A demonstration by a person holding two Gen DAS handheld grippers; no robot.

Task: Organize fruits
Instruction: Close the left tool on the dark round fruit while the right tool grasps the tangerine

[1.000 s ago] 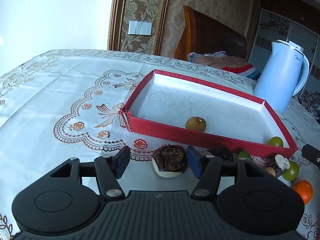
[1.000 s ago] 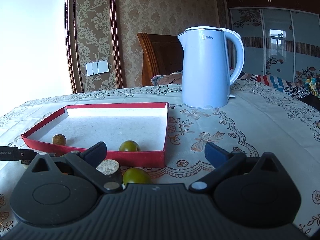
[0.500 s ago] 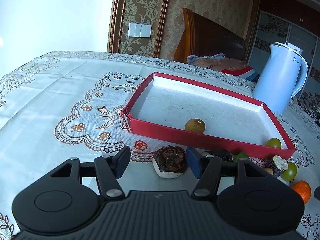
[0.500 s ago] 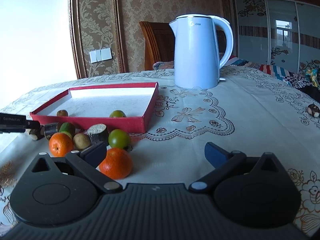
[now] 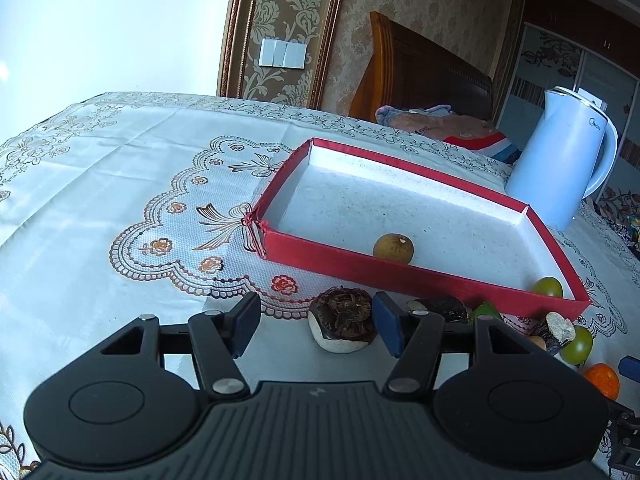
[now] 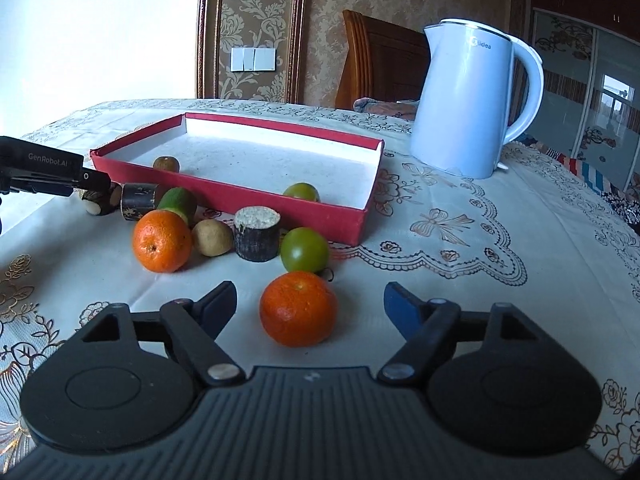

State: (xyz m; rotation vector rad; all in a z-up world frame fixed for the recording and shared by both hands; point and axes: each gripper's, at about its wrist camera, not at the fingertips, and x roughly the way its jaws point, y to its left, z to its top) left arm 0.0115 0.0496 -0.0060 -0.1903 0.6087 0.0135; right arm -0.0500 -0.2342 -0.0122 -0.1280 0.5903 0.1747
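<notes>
Both empty and wide open, the right gripper (image 6: 308, 304) should centre on the near orange (image 6: 298, 308) before closing gently, while the left gripper (image 5: 316, 326) frames the dark chestnut (image 5: 342, 324).

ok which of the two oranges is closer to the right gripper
The orange lying between the open fingers of the right gripper. The other orange sits farther back to the left, beside the small tan fruit.

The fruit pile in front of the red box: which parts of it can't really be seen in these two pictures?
- Left wrist view: the left claw covers most of the dark cylinder and green fruit.
- Left wrist view: the right-hand orange is partly behind the claw body.
- Right wrist view: the left claw's arm hides most of the brown-topped piece.
- Right wrist view: the box wall hides the lower parts of both fruits inside.
</notes>
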